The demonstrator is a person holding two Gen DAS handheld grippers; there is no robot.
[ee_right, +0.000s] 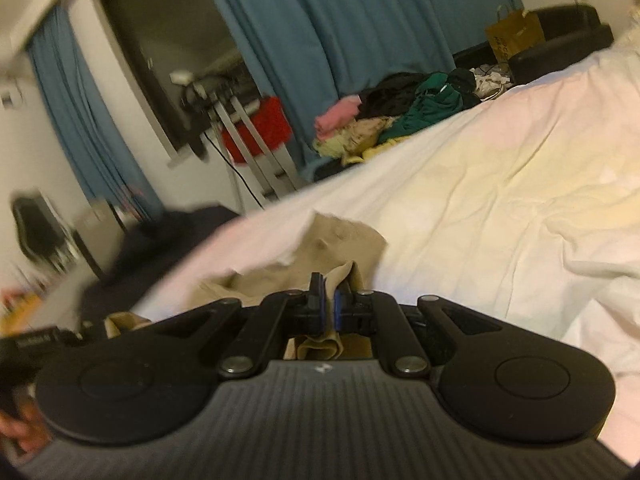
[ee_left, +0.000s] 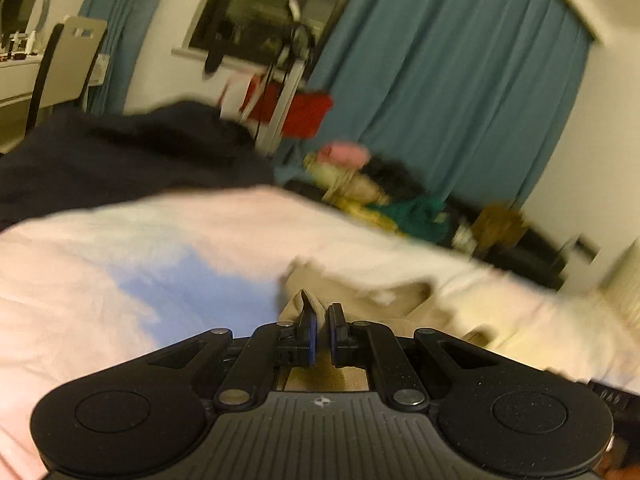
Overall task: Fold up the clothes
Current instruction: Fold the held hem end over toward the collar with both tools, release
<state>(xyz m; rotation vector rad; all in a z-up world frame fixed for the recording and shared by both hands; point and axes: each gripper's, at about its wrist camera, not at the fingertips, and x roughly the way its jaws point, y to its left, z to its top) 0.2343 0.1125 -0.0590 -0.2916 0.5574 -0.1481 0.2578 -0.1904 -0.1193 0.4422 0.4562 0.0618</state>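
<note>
The left tool (ee_left: 320,320) sits low in the middle of its frame with its two fingers nearly together, pinching a fold of the tan cloth (ee_left: 400,300). The right tool (ee_right: 326,300) does the same in its own frame: its fingers are closed on a bunched bit of the same tan cloth (ee_right: 344,240), and some of it hangs down between them. The cloth lies on the bed (ee_right: 500,200), which has a white sheet, and it sits just in front of both tools. The left view is blurry. It shows a big dark garment (ee_left: 120,152) in the upper left of the bed, and a pale blue patch on the sheet in the lower left. The right view shows only a small part of that dark garment (ee_right: 160,232) at the middle left. It shows much more of the wrinkled white sheet, which fills the right side of the frame. Both views show a pile of clothes (ee_right: 400,112) past the bed, with pink, green, yellow and black things in it, and blue curtains (ee_right: 340,20) behind. Only the right view gives a clear look at the brown paper bag (ee_right: 516,34) in the upper right.
</note>
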